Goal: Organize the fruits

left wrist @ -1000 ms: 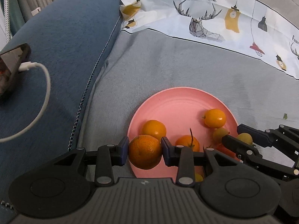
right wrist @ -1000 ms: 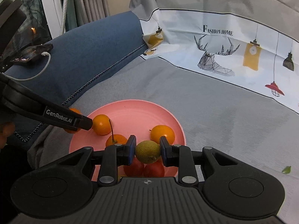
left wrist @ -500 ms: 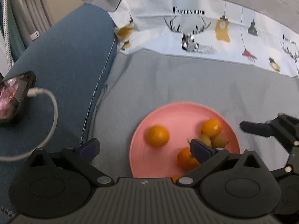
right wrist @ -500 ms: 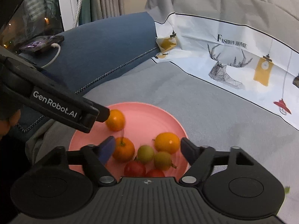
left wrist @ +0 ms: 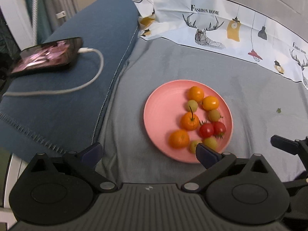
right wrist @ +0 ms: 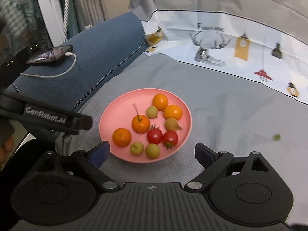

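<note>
The pink plate (right wrist: pixel 107 115) with all the fruits (right wrist: pixel 140 124) lies in the frame centre on the grey cloth (right wrist: pixel 221 104), with free cloth around its rim. The left gripper (left wrist: pixel 148 153) stands wide apart and empty; the right gripper (right wrist: pixel 152 152) is opening, empty. At upper left is a blue cushion (left wrist: pixel 77 77) bearing a phone (left wrist: pixel 48 54).

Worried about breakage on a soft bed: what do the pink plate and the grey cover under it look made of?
The pink plate looks like matte plastic or a fibre composite: even colour, faint concentric rings, no glaze shine. The grey cover is soft woven fabric, creased and slightly napped.
</note>
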Tool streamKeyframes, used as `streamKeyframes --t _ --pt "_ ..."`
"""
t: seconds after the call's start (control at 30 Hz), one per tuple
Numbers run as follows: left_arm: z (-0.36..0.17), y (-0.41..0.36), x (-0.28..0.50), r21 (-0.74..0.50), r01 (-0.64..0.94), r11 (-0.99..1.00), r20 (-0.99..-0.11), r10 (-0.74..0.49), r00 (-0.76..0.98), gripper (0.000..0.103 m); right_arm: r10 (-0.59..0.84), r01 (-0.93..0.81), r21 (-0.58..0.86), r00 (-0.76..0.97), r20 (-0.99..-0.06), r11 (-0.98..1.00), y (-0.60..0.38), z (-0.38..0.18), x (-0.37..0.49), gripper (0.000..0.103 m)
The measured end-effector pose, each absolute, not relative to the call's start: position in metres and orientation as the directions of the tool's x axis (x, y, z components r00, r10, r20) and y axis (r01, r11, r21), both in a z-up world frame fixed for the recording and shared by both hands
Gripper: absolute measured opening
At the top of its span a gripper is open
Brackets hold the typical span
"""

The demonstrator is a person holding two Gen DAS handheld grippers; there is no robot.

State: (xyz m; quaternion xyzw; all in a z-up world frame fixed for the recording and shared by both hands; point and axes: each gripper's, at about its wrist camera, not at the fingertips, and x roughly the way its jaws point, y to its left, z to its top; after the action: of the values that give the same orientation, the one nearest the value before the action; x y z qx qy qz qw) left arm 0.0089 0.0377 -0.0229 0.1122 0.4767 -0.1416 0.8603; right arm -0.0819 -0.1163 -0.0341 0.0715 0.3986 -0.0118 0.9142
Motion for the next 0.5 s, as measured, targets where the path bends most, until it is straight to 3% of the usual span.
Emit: streamKeyframes --t 0.5 --pt "0.005 0.067 -0.063 0.068 0.316 0.946 -0.819 -0.128 0.559 0.103 -0.114 0.202 0.049 0.716 -0.689 0.978 -0.091 -0.004 -0.159 0.1"
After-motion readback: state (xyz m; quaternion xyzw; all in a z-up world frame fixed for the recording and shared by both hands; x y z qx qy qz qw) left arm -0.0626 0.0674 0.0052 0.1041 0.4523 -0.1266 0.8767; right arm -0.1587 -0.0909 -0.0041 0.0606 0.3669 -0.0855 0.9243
